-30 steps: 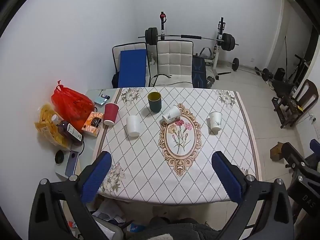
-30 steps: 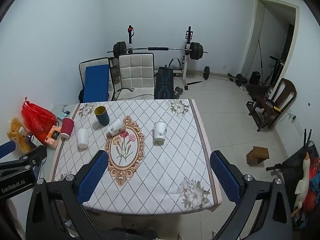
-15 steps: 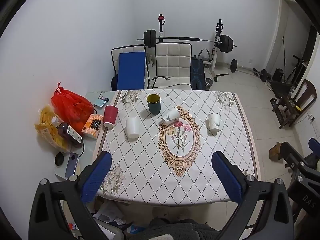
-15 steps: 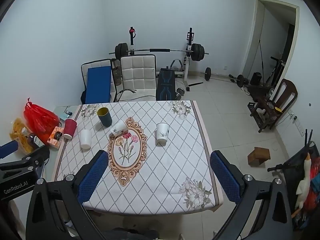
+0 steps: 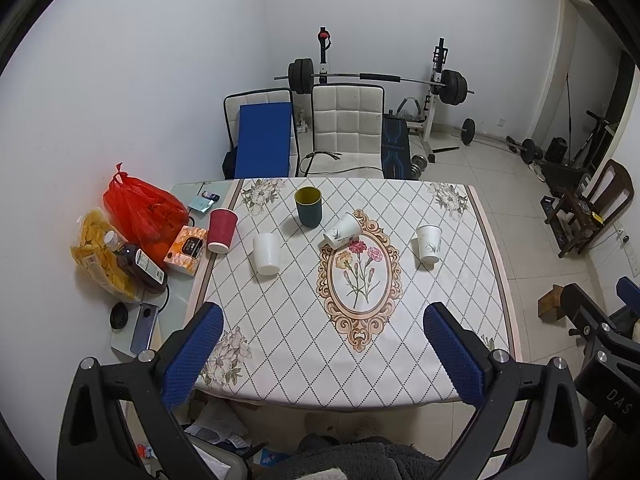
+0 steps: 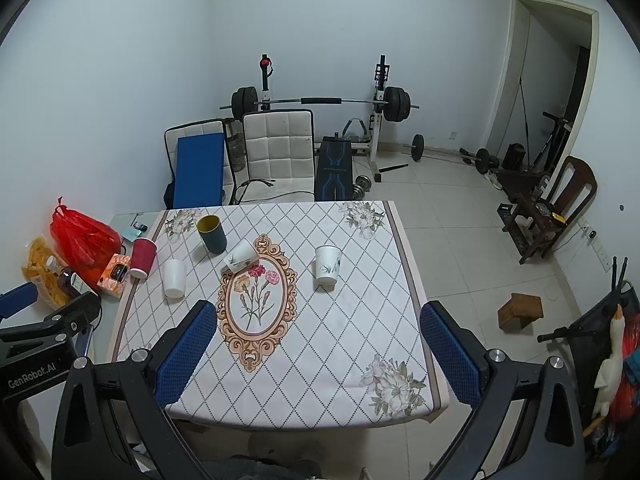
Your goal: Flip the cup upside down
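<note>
Several cups stand on a table with a diamond-pattern cloth (image 5: 280,320). A white printed paper cup (image 5: 429,244) (image 6: 327,265) stands upright at the right. Another printed cup (image 5: 342,231) (image 6: 240,256) lies tipped on its side near the middle. A plain white cup (image 5: 266,253) (image 6: 174,278), a red cup (image 5: 221,230) (image 6: 142,257) and a dark green cup (image 5: 308,206) (image 6: 212,233) stand at the left. My left gripper (image 5: 320,356) and right gripper (image 6: 318,354) are both open and empty, high above the table's near edge.
A red bag (image 5: 144,208), snack bag, bottle (image 5: 138,264), orange box (image 5: 186,245) and phone (image 5: 143,328) lie on the table's left strip. Two chairs (image 5: 346,128) and a barbell rack (image 5: 376,80) stand behind the table. A wooden chair (image 6: 552,208) stands at the right.
Both grippers have drawn slightly back and up from the table, so it appears a little smaller. The cups have not moved.
</note>
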The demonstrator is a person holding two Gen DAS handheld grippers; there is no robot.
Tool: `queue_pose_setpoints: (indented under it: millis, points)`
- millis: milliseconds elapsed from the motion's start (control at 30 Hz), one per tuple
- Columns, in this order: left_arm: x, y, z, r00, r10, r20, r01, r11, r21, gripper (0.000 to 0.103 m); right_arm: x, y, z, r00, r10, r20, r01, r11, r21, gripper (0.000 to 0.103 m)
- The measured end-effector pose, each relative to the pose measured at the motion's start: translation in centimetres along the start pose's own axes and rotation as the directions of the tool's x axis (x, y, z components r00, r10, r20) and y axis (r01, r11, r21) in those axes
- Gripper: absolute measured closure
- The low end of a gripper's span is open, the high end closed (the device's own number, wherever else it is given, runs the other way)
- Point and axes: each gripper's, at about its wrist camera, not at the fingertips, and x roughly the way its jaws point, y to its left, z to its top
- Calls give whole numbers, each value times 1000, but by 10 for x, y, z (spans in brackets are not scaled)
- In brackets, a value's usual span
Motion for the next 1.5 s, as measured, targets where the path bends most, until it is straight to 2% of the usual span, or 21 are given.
queue_pose_setpoints:
  millis: [1500]
  points:
    - [-3, -4, -1, 1000, 4, 11, -4, 1000, -1, 0, -2, 0, 1, 1000, 10, 2, -10, 1000, 13, 0]
